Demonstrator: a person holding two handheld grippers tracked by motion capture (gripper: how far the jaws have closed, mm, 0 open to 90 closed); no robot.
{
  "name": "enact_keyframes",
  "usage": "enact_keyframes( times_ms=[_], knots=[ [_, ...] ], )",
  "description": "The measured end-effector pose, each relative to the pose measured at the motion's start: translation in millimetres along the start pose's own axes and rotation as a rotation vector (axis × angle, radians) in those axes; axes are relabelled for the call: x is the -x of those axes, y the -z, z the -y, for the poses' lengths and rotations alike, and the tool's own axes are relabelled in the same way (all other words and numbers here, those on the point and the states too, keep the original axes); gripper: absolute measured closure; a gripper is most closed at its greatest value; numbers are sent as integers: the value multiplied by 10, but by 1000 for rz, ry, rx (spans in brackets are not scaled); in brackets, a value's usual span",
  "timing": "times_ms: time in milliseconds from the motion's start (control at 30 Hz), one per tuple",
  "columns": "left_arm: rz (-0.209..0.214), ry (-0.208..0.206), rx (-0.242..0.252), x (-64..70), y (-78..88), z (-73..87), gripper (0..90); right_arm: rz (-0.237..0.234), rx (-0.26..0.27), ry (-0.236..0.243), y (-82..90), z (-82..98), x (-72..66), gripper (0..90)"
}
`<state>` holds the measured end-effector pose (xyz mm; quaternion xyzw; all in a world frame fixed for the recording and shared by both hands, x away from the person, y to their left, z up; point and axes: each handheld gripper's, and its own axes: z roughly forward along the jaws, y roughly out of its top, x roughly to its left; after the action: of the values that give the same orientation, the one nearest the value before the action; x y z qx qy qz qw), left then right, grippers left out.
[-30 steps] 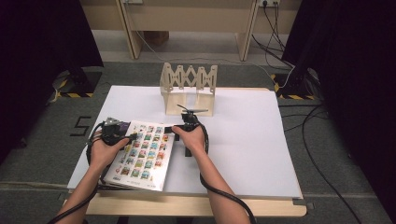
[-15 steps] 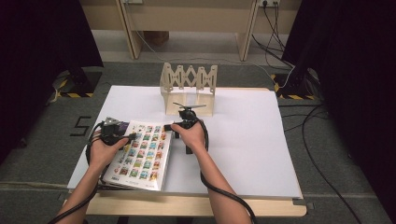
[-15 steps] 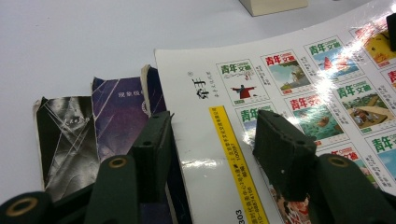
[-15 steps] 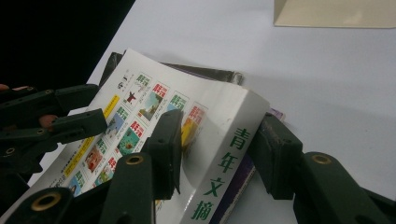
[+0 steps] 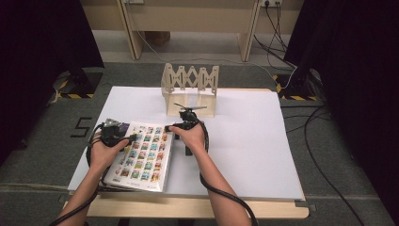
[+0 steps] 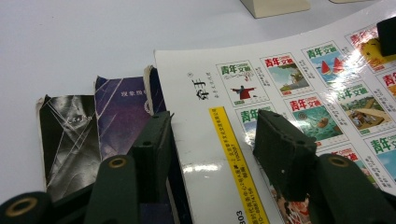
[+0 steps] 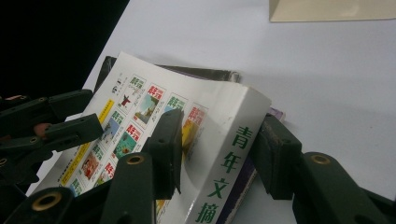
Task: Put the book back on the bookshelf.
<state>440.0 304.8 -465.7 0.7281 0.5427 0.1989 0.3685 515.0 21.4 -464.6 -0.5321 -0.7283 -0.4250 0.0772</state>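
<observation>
Now my right gripper [image 7: 217,156] has just closed onto the thick white picture-covered book's spine [image 7: 233,168], lower centre; my left gripper [image 6: 212,144] gapes over its cover.

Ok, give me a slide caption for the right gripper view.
Right gripper straddling the spine edge of a thick white book, with the left gripper at its far side.

A white-topped table [image 5: 244,155] with a wooden front edge stands on grey carpet. On it lie a thick book [image 5: 143,157] with a cover of small colour pictures, resting over darker booklets [image 6: 93,130] near the left edge, and an upright wooden rack [image 5: 189,89] at the back.
</observation>
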Motion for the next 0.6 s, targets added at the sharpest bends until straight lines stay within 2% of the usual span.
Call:
enact_keyframes(
  times_ms=[67,167,200,233,267,333,433,600],
  knots=[
    [10,-8,12,-16,-6,4,463,-7,-1,-12,2,-6,-3,592],
    [17,2,16,-41,7,14,464,-43,8,-67,36,-30,-21,660],
    [22,2,18,-51,12,17,465,-41,10,-60,48,-40,-50,663],
    [25,-20,29,-74,14,14,472,-36,11,-48,59,-48,-78,665],
    [29,3,27,-72,31,22,484,-35,12,-41,71,-58,-103,668],
    [36,18,50,-96,57,27,496,-47,18,-40,99,-81,-140,677],
    [24,28,85,-130,118,24,496,-52,38,-32,142,-105,-196,687],
    [3,45,109,-199,214,24,487,-59,76,-34,233,-140,-270,706]
  ],
)
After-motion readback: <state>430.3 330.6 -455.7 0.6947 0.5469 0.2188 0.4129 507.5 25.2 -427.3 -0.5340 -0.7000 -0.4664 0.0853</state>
